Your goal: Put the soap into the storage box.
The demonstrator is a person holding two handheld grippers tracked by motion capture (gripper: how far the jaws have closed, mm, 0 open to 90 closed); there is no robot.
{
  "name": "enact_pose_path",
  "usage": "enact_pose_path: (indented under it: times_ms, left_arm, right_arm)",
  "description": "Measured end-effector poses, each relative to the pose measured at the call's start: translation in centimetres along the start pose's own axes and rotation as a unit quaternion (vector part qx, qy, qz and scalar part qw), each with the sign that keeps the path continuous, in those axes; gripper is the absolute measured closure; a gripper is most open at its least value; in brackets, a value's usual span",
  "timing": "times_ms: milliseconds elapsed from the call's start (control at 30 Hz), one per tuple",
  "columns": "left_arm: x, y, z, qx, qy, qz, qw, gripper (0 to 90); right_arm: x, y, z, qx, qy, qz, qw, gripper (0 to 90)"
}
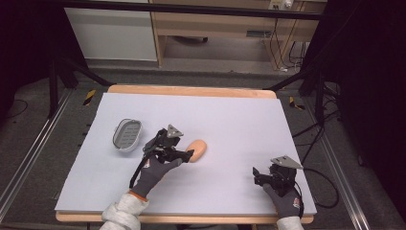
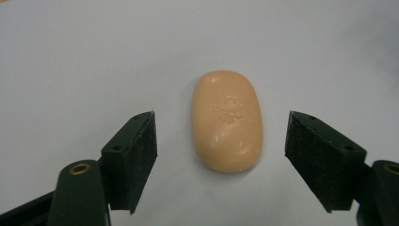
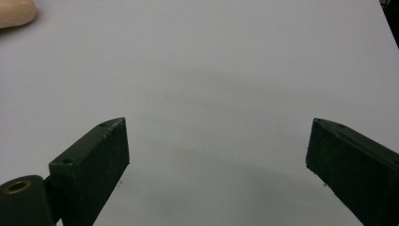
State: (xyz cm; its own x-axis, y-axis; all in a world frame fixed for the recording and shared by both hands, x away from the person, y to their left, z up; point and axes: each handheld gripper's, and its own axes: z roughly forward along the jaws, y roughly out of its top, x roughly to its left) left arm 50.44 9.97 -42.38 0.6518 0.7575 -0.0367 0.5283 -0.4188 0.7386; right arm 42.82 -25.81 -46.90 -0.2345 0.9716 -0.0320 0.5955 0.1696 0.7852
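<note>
A peach-coloured oval bar of soap (image 1: 197,150) lies flat on the white table sheet near the middle. In the left gripper view the soap (image 2: 227,120) lies just ahead of the jaws, with an embossed mark on top. My left gripper (image 1: 186,154) is open right beside the soap, and its jaws stand wide on either side of the near end without touching it (image 2: 221,162). My right gripper (image 1: 257,175) rests low at the front right of the table, open, with bare sheet between its jaws (image 3: 216,146). The soap's edge (image 3: 16,13) shows at that view's top left.
A grey oval soap dish (image 1: 127,134) with a ribbed insert sits left of the left gripper. The white sheet (image 1: 230,120) covers a wooden table. Black stand legs and cables lie on the floor around it, with a wooden desk behind.
</note>
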Motion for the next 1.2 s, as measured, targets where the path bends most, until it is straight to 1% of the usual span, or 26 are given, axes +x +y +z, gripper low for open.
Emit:
enact_pose_path:
  times_ms: [200, 467, 633, 733, 1133, 1200]
  left_arm:
    - [-0.5, 0.4, 1.0, 0.014, -0.003, 0.008, 0.9999, 24.2]
    - [-0.9, 0.8, 2.4, 0.030, -0.002, 0.016, 0.9994, 24.1]
    - [-1.0, 1.1, 3.2, 0.038, 0.000, 0.019, 0.9991, 24.1]
    - [-1.1, 1.1, 3.7, 0.049, -0.002, 0.022, 0.9986, 24.1]
    - [-0.9, 1.0, 5.6, 0.074, -0.002, 0.023, 0.9970, 24.3]
    - [-0.9, 1.0, 5.8, 0.079, -0.002, 0.029, 0.9964, 24.2]
  right_arm:
    - [0.0, 0.0, 0.0, 0.001, 0.001, 0.001, 1.0000, 6.8]
    - [0.0, 0.0, 0.0, 0.001, 0.002, 0.000, 1.0000, 6.8]
    - [0.0, 0.0, 0.1, 0.002, 0.003, -0.003, 1.0000, 6.8]
    - [0.0, 0.0, 0.1, 0.001, 0.003, -0.004, 1.0000, 6.8]
    - [0.0, 0.0, 0.2, 0.004, 0.005, -0.004, 1.0000, 6.8]
    - [0.0, 0.0, 0.2, 0.004, 0.006, -0.004, 1.0000, 6.8]
